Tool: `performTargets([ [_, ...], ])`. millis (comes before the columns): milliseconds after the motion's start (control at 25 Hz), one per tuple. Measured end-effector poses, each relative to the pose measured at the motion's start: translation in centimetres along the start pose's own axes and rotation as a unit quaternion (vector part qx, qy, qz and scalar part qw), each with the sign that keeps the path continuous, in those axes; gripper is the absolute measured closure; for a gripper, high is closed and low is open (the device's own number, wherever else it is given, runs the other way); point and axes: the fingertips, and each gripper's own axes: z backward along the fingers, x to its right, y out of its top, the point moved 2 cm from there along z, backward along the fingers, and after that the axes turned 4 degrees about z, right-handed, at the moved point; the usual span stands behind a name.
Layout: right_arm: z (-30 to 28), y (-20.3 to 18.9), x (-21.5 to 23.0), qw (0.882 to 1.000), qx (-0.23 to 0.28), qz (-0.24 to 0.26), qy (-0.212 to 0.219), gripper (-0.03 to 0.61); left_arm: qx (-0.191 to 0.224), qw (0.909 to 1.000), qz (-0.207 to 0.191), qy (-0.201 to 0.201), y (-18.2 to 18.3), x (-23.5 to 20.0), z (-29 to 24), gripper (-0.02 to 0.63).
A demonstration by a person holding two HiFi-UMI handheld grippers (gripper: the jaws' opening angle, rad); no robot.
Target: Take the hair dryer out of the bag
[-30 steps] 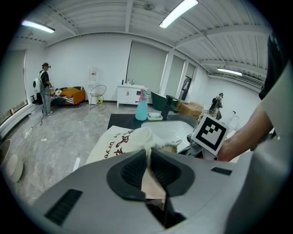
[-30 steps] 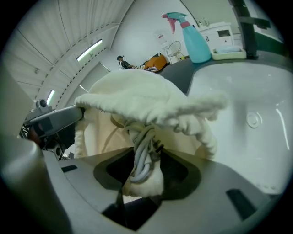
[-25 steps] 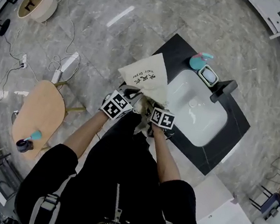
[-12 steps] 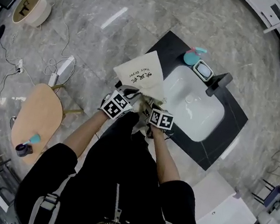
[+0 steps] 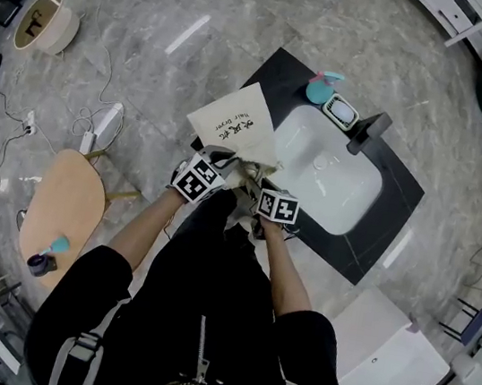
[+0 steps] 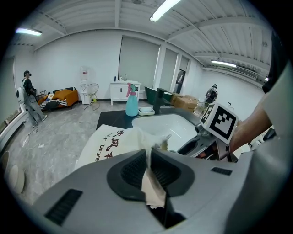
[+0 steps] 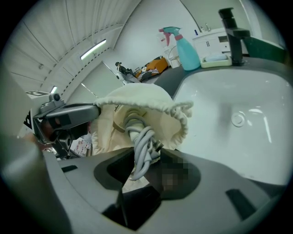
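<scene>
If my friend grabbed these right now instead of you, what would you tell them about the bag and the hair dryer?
Left tool: shut on the cloth edge of the bag.
Right tool: shut on the grey coiled cord sticking out of the bag's mouth.
Where: the bag is on the dark counter beside the white sink, mouth toward you.
Done: bag open, cord gripped.
Left: the hair dryer is mostly hidden inside the bag. Probably hold the cloth firm and ease the dryer out gently.
</scene>
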Motion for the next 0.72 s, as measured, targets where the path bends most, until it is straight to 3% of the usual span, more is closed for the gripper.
performTargets([
  [720,3.0,-2.3,2.1,1.0,0.006,0.008,-0.009,0.394,-0.016,0.9998,-0.009,0.0,-0.5,1.0,-1.1,0.563],
])
